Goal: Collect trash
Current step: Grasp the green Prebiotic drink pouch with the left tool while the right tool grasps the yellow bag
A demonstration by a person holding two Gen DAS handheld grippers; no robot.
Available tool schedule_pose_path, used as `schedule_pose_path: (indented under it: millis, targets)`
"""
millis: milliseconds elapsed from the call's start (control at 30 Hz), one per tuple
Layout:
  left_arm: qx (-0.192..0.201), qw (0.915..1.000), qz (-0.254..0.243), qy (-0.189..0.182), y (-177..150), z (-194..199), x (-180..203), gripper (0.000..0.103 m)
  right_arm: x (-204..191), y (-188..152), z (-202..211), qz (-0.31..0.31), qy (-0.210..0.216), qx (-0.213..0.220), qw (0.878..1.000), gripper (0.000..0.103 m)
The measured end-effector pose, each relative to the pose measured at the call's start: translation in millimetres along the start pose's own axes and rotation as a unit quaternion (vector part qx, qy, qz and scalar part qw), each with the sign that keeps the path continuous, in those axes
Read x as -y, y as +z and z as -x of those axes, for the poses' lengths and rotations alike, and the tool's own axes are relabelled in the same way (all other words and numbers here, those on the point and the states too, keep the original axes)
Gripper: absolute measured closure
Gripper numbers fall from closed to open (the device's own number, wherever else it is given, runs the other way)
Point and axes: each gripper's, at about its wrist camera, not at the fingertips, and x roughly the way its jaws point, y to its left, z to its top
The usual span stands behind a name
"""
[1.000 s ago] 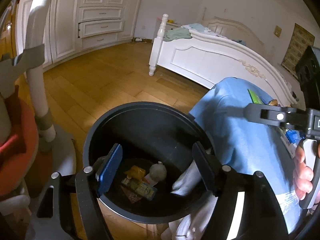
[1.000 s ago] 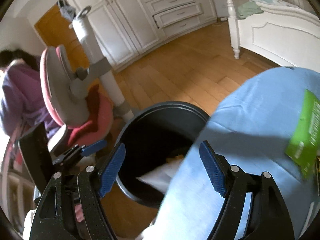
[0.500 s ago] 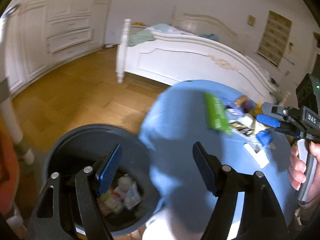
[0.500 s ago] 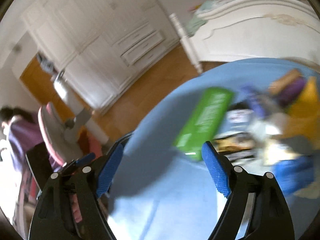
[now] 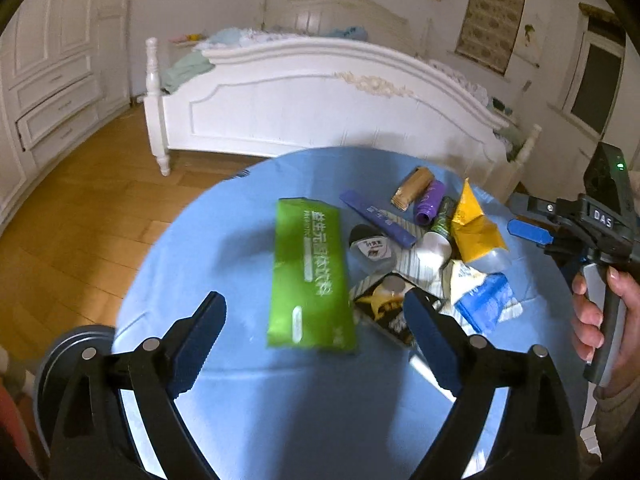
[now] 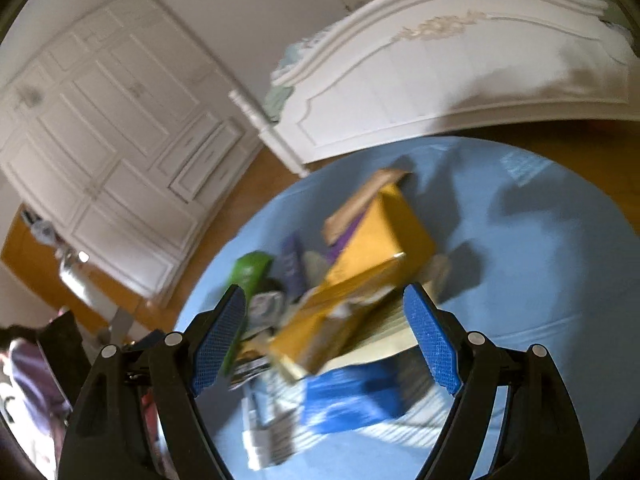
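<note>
A pile of trash lies on the round blue table [image 5: 208, 272]: a green packet [image 5: 310, 272], a yellow pouch [image 5: 474, 224], a blue-and-white wrapper [image 5: 486, 296], a purple stick [image 5: 376, 218], a purple bottle [image 5: 430, 202], a brown wrapper [image 5: 412, 188] and a black-and-yellow packet [image 5: 384, 312]. My left gripper [image 5: 316, 338] is open and empty just above the green packet's near end. My right gripper [image 6: 326, 336] is open and empty over the blurred yellow pouch [image 6: 360, 280] and blue wrapper [image 6: 352, 400]. The right gripper also shows in the left wrist view [image 5: 528, 230].
The black trash bin's rim [image 5: 68, 356] shows at the lower left beside the table. A white bed [image 5: 320, 96] stands behind the table. White wardrobe drawers [image 5: 52, 100] line the left wall. A wooden floor [image 5: 80, 216] surrounds the table.
Both grippers have swung away from the bin and over the table's trash pile. Both stay open and empty.
</note>
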Motion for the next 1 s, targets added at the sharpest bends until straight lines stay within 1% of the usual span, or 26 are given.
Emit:
schedule_pose_path:
  millis: [133, 267, 367, 400, 433, 467, 500, 533, 567, 600, 633, 667, 700, 733, 800, 833, 900, 933, 1000]
  targets:
    - [-0.022, 0.9997, 0.002, 0.003, 14, -28, 1, 0.013, 6, 7, -19, 0.003, -0.023, -0.017, 1.000, 0.022]
    - [-0.039, 0.9991, -0.011, 0.012, 21, -48, 3, 0.014, 5, 14, -46, 0.013, -0.050, -0.039, 0.998, 0.022]
    - [-0.051, 0.9981, -0.023, 0.025, 23, -61, 6, 0.014, 8, 16, -58, 0.016, -0.062, -0.048, 0.997, 0.022]
    - [-0.054, 0.9978, -0.027, 0.027, 24, -65, 6, 0.014, 8, 17, -62, 0.019, -0.065, -0.049, 0.997, 0.025]
    - [-0.057, 0.9975, -0.030, 0.030, 25, -69, 7, 0.014, 8, 17, -65, 0.023, -0.067, -0.052, 0.996, 0.033]
    - [-0.059, 0.9972, -0.032, 0.032, 26, -72, 7, 0.014, 9, 16, -69, 0.024, -0.057, -0.056, 0.997, 0.036]
    - [-0.062, 0.9969, -0.033, 0.034, 26, -76, 8, 0.014, 8, 12, -67, 0.024, -0.053, -0.055, 0.997, 0.040]
    - [-0.061, 0.9972, -0.031, 0.028, 26, -78, 8, 0.014, 7, 12, -67, 0.027, -0.050, -0.055, 0.997, 0.044]
    - [-0.061, 0.9975, -0.028, 0.025, 26, -79, 7, 0.014, 5, 11, -67, 0.033, -0.047, -0.054, 0.997, 0.047]
    - [-0.060, 0.9976, -0.025, 0.023, 26, -80, 6, 0.017, 3, 11, -67, 0.038, -0.047, -0.053, 0.997, 0.050]
    - [-0.061, 0.9976, -0.024, 0.024, 26, -81, 6, 0.025, 1, 10, -66, 0.041, -0.046, -0.052, 0.997, 0.053]
    - [-0.059, 0.9973, -0.029, 0.034, 26, -82, 6, 0.029, 0, 10, -64, 0.045, -0.045, -0.051, 0.997, 0.055]
    - [-0.059, 0.9968, -0.035, 0.040, 26, -82, 7, 0.035, -1, 9, -63, 0.046, -0.044, -0.050, 0.997, 0.057]
    - [-0.057, 0.9966, -0.041, 0.042, 26, -82, 8, 0.043, -1, 9, -62, 0.045, -0.040, -0.051, 0.997, 0.058]
    - [-0.056, 0.9966, -0.043, 0.043, 25, -81, 8, 0.050, -2, 6, -59, 0.039, -0.030, -0.047, 0.998, 0.059]
    - [-0.054, 0.9969, -0.041, 0.040, 25, -79, 7, 0.061, -2, 5, -57, 0.038, -0.028, -0.043, 0.998, 0.060]
    - [-0.052, 0.9974, -0.035, 0.037, 24, -77, 3, 0.075, -2, 4, -50, 0.033, -0.018, -0.034, 0.999, 0.060]
    - [-0.053, 0.9977, -0.029, 0.031, 23, -75, 0, 0.078, -2, 4, -47, 0.031, -0.012, -0.029, 0.999, 0.061]
    - [-0.053, 0.9981, -0.023, 0.021, 20, -71, -1, 0.080, -4, 2, -36, 0.029, -0.002, -0.014, 0.999, 0.061]
